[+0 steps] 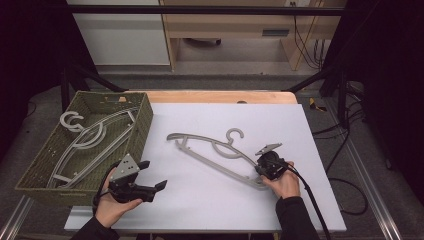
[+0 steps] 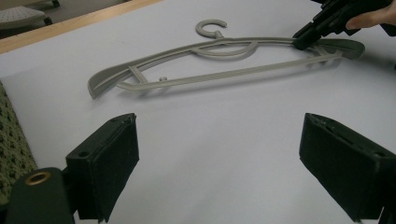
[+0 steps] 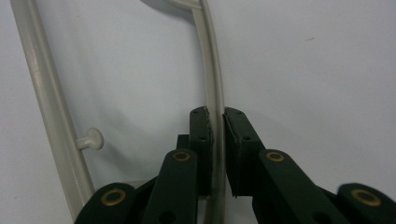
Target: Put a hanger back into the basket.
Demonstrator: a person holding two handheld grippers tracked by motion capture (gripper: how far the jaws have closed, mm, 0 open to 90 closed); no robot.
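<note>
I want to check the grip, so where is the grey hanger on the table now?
In the high view the grey hanger lies on the white table, right of the woven basket, its right end clamped in the right gripper.

Hanger mid-counter, basket at the left edge, one gripper at each near corner.

On the counter [image 1: 210, 200] a hanger [image 1: 215, 152] lies flat about the middle, hook toward the far side, its long axis slanting from far left to near right. The right gripper [image 1: 261, 167] sits at the hanger's near right end, jaws clamped on its upper arm there. The left gripper [image 1: 155, 176] hovers near the counter's near left corner, well apart from the hanger, jaws spread wide toward it. To its left, over the counter's left edge, stands a basket [image 1: 142, 125] with more hangers [image 1: 90, 142] lying in it.
</note>
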